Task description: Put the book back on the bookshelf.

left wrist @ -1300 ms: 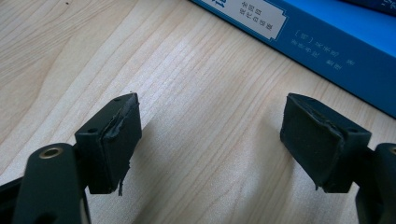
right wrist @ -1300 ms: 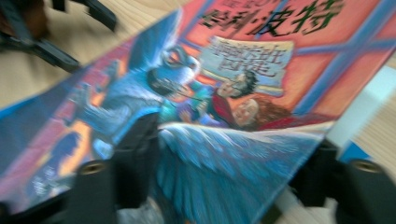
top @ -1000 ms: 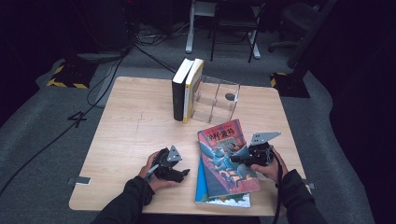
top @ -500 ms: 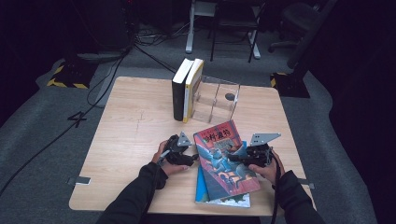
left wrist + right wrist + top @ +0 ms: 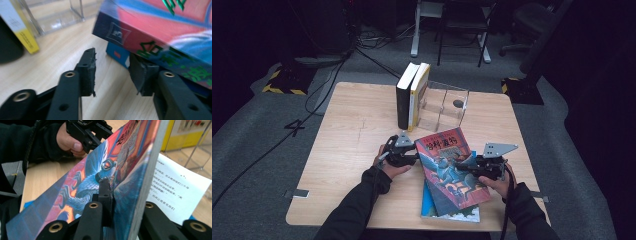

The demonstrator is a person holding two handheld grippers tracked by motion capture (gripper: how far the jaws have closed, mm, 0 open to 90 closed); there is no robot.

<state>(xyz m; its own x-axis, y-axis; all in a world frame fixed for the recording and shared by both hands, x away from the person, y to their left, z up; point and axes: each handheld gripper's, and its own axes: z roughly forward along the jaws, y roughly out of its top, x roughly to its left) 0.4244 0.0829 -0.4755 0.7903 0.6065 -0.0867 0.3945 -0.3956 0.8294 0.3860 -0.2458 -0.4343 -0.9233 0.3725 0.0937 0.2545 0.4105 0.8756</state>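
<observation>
While the surface (image 5: 352,130) carries two upright books (image 5: 412,95) and a clear stand (image 5: 444,107) at its far edge, the work sits at the near edge: a red-and-blue book (image 5: 447,167) tilted up off a blue book (image 5: 432,207) lying flat beneath it. To do this step well, I judge the lift should stay shared between both hands, so the big cover does not twist or slide.

Clamped on the raised book's right edge, the right gripper (image 5: 120,195) has one jaw on the cover and one behind the pages; it should keep that hold firm and level.

At the book's left edge, the left gripper (image 5: 112,67) stands part open, and its jaws have just been closing. One pad (image 5: 140,75) sits under the spine, the other (image 5: 87,70) in open air, so nothing is pinched yet. It needs to get both pads across the spine, clear of the blue book, before squeezing.
</observation>
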